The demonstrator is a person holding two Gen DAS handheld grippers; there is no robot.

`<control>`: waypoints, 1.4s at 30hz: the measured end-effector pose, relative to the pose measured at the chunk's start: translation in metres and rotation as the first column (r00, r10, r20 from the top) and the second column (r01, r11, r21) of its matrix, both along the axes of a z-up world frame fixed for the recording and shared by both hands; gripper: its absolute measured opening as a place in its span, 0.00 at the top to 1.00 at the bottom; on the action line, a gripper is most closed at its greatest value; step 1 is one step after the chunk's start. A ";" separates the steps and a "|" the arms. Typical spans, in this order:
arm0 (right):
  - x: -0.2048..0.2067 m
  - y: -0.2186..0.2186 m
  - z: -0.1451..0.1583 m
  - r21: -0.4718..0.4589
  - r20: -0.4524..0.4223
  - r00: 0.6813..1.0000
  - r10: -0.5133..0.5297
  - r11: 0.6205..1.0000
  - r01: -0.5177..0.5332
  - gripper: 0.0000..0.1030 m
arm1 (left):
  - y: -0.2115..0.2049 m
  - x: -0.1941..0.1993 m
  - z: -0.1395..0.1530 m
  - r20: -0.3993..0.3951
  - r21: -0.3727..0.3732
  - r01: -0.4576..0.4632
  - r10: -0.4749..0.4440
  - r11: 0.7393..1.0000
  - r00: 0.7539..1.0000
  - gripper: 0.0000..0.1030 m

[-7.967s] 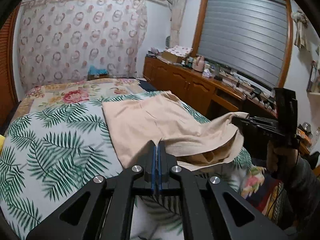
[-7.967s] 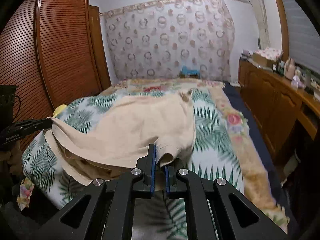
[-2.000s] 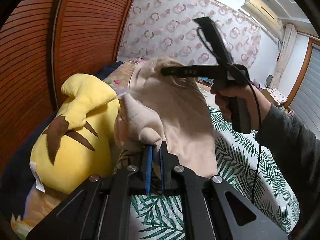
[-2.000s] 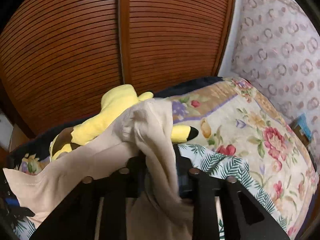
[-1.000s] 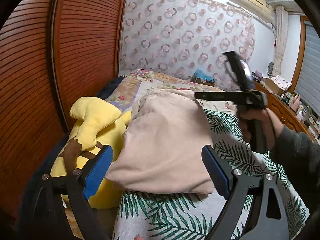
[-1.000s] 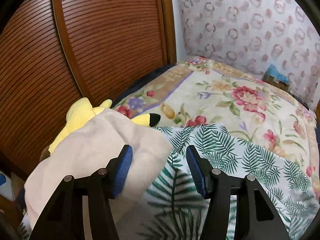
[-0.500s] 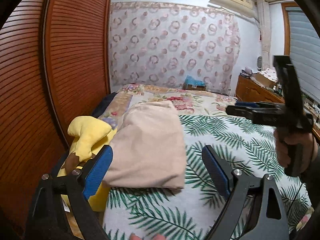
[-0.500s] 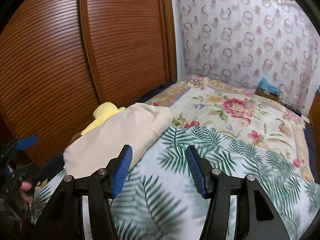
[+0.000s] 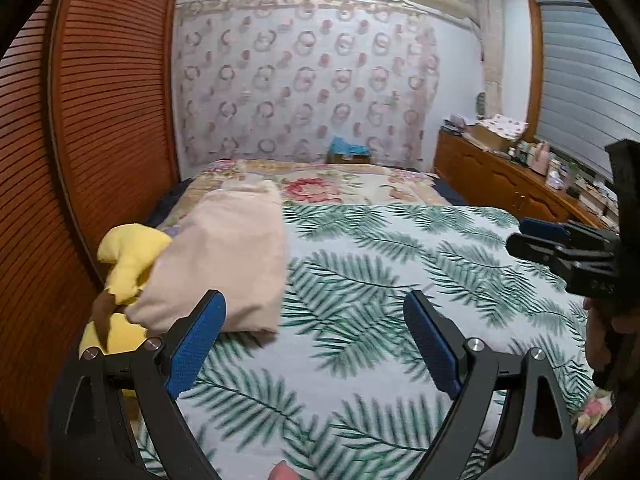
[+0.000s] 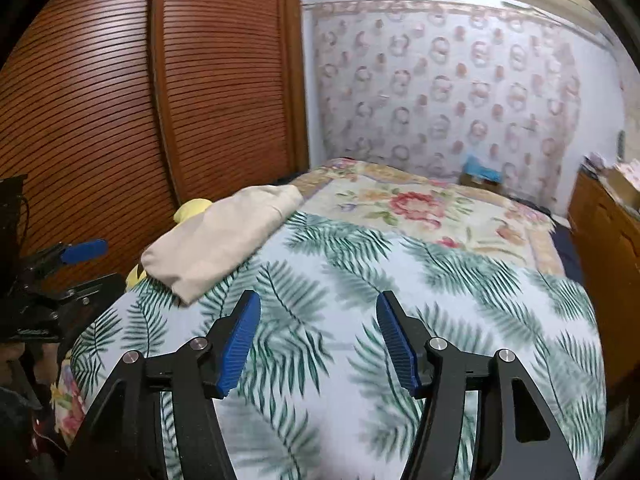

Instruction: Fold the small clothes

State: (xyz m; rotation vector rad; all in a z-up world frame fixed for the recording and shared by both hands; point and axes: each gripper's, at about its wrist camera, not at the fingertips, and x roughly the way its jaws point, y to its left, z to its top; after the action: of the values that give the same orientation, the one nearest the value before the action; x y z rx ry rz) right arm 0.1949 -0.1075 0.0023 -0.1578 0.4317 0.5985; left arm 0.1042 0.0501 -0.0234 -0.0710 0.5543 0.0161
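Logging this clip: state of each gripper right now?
Left gripper: open, holding nothing.
Right gripper: open, holding nothing.

The folded garment lies along the bed's left edge, partly on a plush toy beside the wardrobe.

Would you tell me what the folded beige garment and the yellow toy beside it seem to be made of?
Folded beige garment: soft matte woven fabric, probably cotton; it drapes with rounded folds. Yellow toy: plush, likely stuffed; puffy, fuzzy-looking surface, though blurred.
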 end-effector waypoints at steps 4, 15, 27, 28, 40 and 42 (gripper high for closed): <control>-0.038 -0.028 0.005 0.023 0.007 0.997 -0.075 0.997 0.075 0.33 | -0.021 -0.008 0.006 0.014 -0.002 0.022 -0.022 1.000 1.000 0.12; -0.123 -0.103 0.036 0.104 0.075 0.961 -0.267 0.960 0.259 0.27 | -0.057 -0.017 0.036 0.059 0.024 0.035 -0.036 0.999 0.998 0.12; -0.150 -0.115 0.050 0.148 0.118 0.944 -0.307 0.946 0.289 0.27 | -0.075 -0.030 0.060 0.100 0.044 0.047 -0.052 0.998 0.994 0.12; -0.150 -0.115 0.049 0.150 0.118 0.944 -0.309 0.945 0.290 0.27 | -0.076 -0.031 0.061 0.102 0.045 0.047 -0.051 0.998 0.993 0.12; -0.136 -0.108 0.039 0.150 0.118 0.943 -0.312 0.944 0.294 0.27 | -0.075 -0.034 0.065 0.118 0.045 0.033 -0.038 0.998 0.992 0.12; -0.135 -0.107 0.039 0.149 0.117 0.943 -0.311 0.944 0.293 0.27 | -0.075 -0.034 0.064 0.117 0.045 0.035 -0.040 0.998 0.992 0.12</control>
State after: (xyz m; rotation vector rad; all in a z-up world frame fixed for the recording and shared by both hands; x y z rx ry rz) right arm 0.0595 -0.2150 0.0413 -0.0072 0.2730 0.3076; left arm 0.0704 -0.0249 0.0409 -0.0195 0.4365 -0.0124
